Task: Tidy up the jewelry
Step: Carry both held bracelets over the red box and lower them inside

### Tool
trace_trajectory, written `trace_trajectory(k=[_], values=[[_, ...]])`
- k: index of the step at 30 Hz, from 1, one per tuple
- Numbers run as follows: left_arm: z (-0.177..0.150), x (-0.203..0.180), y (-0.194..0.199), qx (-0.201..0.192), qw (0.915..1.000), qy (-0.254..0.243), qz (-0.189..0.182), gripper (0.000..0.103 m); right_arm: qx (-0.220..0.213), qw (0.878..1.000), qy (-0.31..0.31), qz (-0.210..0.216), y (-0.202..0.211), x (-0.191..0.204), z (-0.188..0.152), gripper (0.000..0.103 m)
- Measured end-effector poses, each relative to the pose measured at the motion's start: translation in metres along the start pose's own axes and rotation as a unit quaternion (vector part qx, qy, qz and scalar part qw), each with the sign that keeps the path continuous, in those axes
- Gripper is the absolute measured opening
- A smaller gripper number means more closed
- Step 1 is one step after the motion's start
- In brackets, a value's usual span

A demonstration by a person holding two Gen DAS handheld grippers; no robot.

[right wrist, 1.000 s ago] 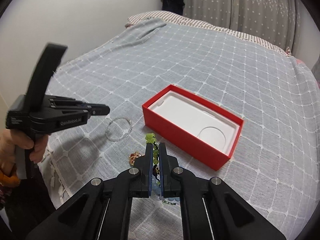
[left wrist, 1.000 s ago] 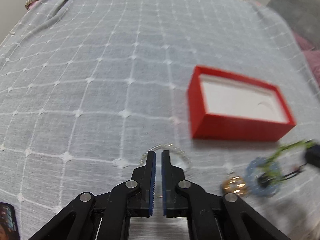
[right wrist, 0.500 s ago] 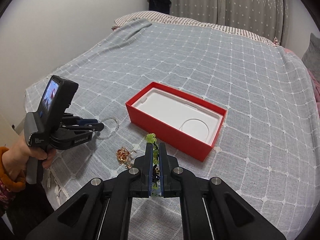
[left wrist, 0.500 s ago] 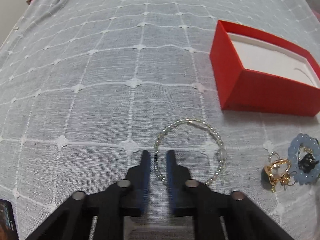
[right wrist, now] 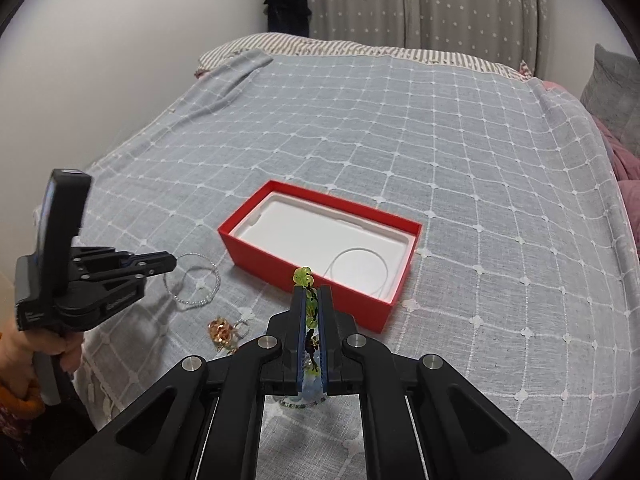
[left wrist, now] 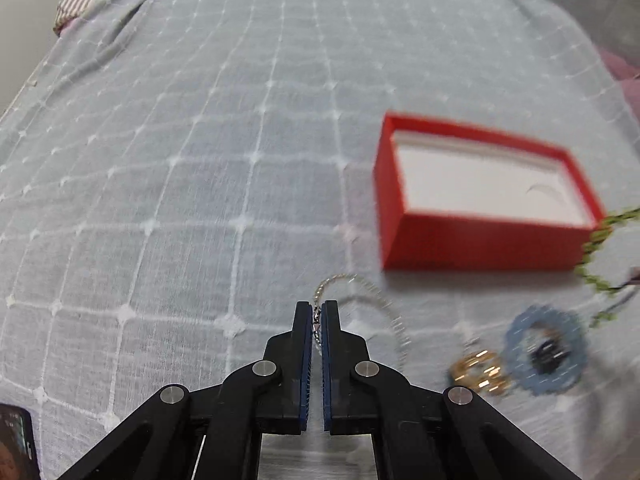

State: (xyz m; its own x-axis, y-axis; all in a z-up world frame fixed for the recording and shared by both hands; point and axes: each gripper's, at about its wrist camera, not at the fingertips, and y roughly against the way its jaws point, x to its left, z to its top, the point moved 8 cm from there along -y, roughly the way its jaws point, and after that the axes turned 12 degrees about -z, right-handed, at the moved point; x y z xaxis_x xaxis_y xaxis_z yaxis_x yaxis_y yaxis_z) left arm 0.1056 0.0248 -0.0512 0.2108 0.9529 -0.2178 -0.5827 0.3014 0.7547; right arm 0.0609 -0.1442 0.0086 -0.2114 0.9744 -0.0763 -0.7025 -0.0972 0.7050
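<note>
Left gripper [left wrist: 317,312] is closed on the silver bead bracelet [left wrist: 370,308], pinching a short section of the chain between its blue pads; rest of the loop hangs/trails to the right of the fingertips over the bed cover. Left view is motion-blurred, so can't tell if the far side of the loop touches the cover. From the right wrist view the same bracelet [right wrist: 196,284] sits at the tip of the left gripper [right wrist: 170,263], just left of the red box.

Right gripper [right wrist: 311,300] is clamped on a green bead string [right wrist: 304,277]; green beads poke out above the fingertips, with darker bits of the piece lower between the pads. It sits just in front of the red box [right wrist: 320,248], near its front wall. In the left view the green string [left wrist: 596,256] shows at the right edge, beside the box's near right corner.

Red box [left wrist: 484,196] is open, with a white insert and a round recess, nothing inside. It rests on the grey-blue checked bed cover [left wrist: 200,160].

Gold ornament [left wrist: 478,372] lies on the cover, right of the left gripper, touching or just beside a blue round lacy piece [left wrist: 546,350] with a dark centre. Gold ornament [right wrist: 220,330] also shows in the right view, between the two grippers.

Striped pillow [right wrist: 320,46] at the bed head, curtain [right wrist: 440,4] behind.
</note>
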Motion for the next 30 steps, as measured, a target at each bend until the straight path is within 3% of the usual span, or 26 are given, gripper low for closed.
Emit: trace_trajectory(k=[12,18,23,26,30], values=[[0.056,-0.043,0.032,-0.078,0.9939,0.004,-0.078,0.000,-0.020,0.998,-0.055,-0.012,-0.004,-0.021,0.025,0.005],[0.073,-0.074,0.021,-0.103,0.9835,0.020,-0.148,0.000,-0.028,0.997,-0.065,-0.022,-0.011,-0.028,0.032,0.005],[0.081,-0.085,0.001,-0.100,0.9745,0.047,-0.195,0.000,-0.037,0.997,-0.069,-0.030,-0.018,-0.032,0.039,0.005],[0.080,-0.081,-0.015,-0.090,0.9769,0.054,-0.186,0.000,-0.041,0.996,-0.073,-0.030,-0.022,-0.034,0.045,0.005],[0.072,-0.065,-0.036,-0.068,0.9854,0.057,-0.145,0.000,-0.036,0.996,-0.077,-0.014,-0.030,-0.027,0.051,0.005]])
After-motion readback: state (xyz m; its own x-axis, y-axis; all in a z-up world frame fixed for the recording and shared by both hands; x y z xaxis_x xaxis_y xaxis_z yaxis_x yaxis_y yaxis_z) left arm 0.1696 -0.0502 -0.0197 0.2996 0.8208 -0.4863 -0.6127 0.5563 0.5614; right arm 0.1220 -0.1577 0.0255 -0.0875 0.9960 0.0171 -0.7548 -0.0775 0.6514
